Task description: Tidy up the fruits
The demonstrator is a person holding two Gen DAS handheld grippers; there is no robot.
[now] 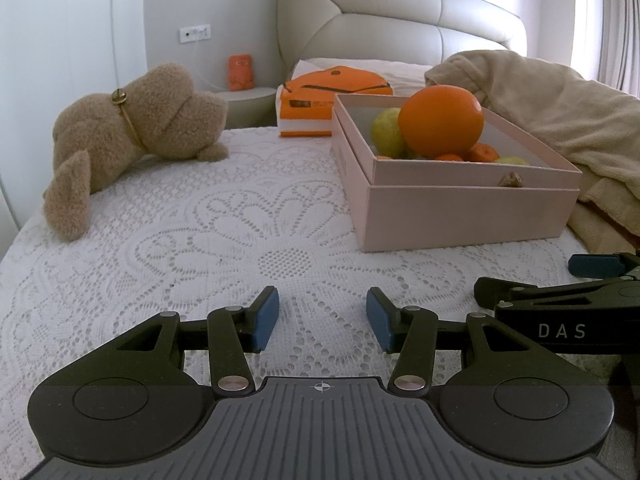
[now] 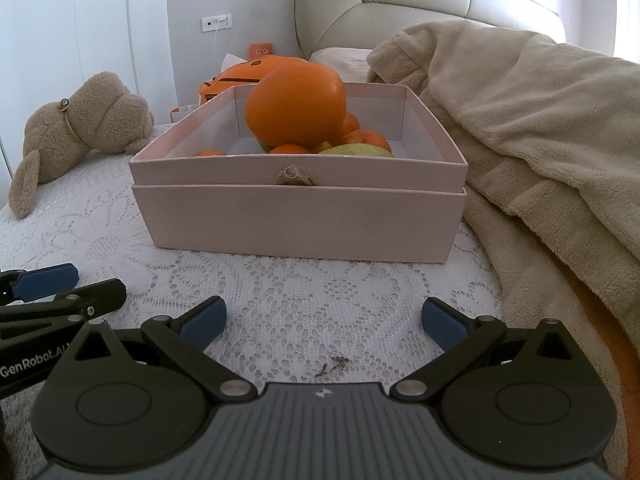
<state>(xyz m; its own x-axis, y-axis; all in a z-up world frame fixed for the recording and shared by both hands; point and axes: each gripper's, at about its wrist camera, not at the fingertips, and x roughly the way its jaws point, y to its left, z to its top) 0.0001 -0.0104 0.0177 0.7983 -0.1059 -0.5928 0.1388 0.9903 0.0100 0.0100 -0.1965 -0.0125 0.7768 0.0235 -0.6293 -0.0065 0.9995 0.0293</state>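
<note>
While "DAS" and "GenRobot.AI" read on the gripper bodies, the left gripper (image 1: 322,316) is partly open and empty, the right gripper (image 2: 323,322) wide and empty; the fruits (image 2: 296,109) sit in the pink box (image 2: 298,220).

Bedroom w/ cream padded headboard (image 1: 400,20) — white walls (image 1: 72,20), daylit.

I read "DAS" on my right gripper (image 1: 592,280) and "GenRobot.AI" (cut off at the arm) on my left gripper (image 2: 60,284).
</note>
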